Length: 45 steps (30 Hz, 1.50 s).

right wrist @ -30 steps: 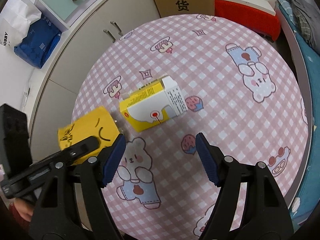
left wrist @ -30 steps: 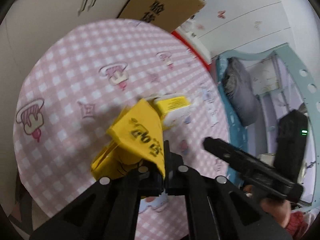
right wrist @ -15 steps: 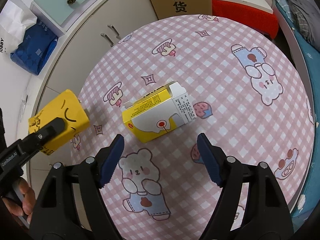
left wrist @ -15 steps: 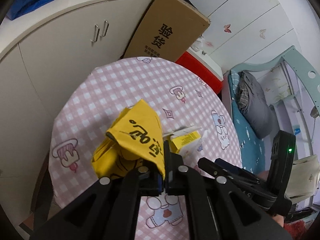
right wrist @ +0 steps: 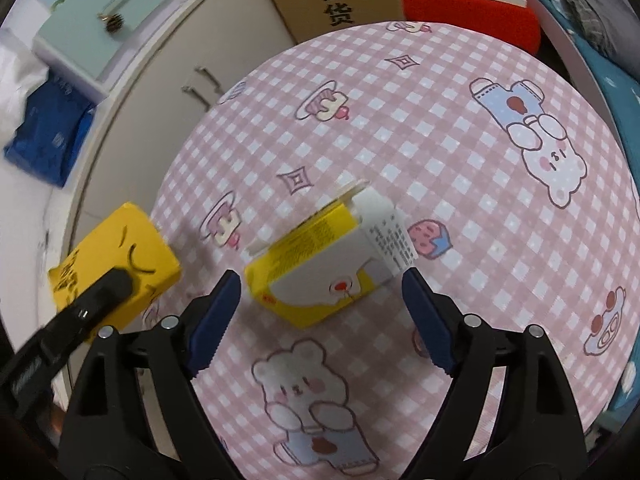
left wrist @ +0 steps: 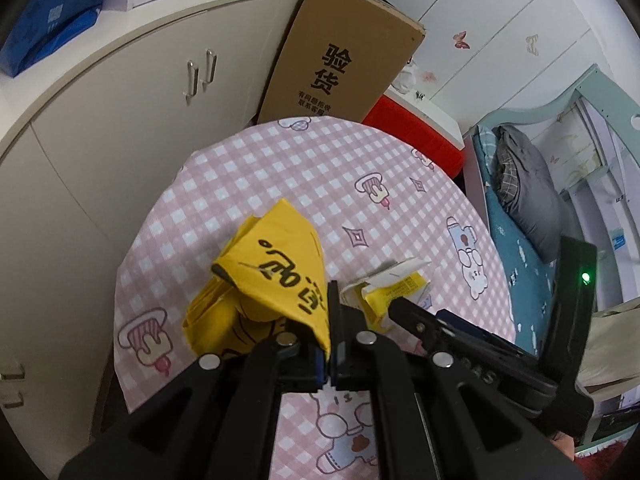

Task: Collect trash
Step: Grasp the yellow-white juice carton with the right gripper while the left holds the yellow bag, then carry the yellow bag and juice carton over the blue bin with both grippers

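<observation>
My left gripper (left wrist: 332,320) is shut on a crumpled yellow paper bag (left wrist: 276,276) with black lettering, held up above the round pink checked table (left wrist: 280,184). The same yellow paper bag (right wrist: 116,268) shows at the left of the right wrist view, clamped in the left gripper (right wrist: 114,284). A yellow and white carton (right wrist: 332,256) with an open flap lies on its side on the table (right wrist: 460,240). My right gripper (right wrist: 320,292) hangs just above the carton's near end, its jaws opening, blue pads on either side and apart from it. The carton (left wrist: 396,288) peeks out behind the right gripper's fingers (left wrist: 416,320).
A tall brown cardboard box (left wrist: 340,56) leans at the table's far side, next to a red stool (left wrist: 420,124). White cupboards (left wrist: 132,112) curve round the left. A bed with grey bedding (left wrist: 528,204) lies to the right. A blue bag (right wrist: 52,140) rests on the cupboard top.
The left gripper lifted the yellow bag up and away from the carton. The right gripper sank toward the carton and its jaws spread wider.
</observation>
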Available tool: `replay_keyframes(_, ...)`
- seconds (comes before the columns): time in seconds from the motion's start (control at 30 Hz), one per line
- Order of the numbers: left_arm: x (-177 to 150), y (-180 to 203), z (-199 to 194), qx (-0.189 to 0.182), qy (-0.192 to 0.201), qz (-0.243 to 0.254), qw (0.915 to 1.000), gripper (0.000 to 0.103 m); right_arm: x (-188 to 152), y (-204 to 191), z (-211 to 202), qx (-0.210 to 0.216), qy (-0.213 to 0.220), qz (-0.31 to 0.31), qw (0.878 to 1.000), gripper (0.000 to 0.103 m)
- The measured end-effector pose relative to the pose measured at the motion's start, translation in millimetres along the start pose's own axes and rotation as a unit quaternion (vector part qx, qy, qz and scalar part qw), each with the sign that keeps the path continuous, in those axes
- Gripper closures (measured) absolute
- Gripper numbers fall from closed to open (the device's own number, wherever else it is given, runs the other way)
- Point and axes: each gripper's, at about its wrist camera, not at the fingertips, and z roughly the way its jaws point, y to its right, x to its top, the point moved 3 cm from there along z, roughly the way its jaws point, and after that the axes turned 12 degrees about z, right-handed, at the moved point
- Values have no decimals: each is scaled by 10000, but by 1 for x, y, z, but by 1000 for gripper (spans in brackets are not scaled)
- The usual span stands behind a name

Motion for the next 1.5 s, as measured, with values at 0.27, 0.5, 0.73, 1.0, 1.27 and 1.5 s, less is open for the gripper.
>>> replay_keyframes(0.27,4,-4,1,68,-7,43,10000,101,-10,-31,19,-611,-28,-759,9952,18)
replay_keyframes(0.5,2,-2,5,94,-76,62,9999,101,-12,-27,43,-1038,46,-1154,9879,18)
replay_keyframes(0.73,4,8,3,162,-87,215,9996,101,3,-10,39,-622,-185,-897,9939,79)
replay_keyframes(1.0,12,29,-7,143,27,381,9992,101,16,13,-1,-241,-51,-734,9970,100)
replay_keyframes(1.27,20,70,-17,66,155,613,9980,101,21,36,-38,194,-12,-525,9984,100)
replay_keyframes(1.5,18,101,-19,-23,176,581,9982,101,24,65,-65,477,-11,-351,9982,100)
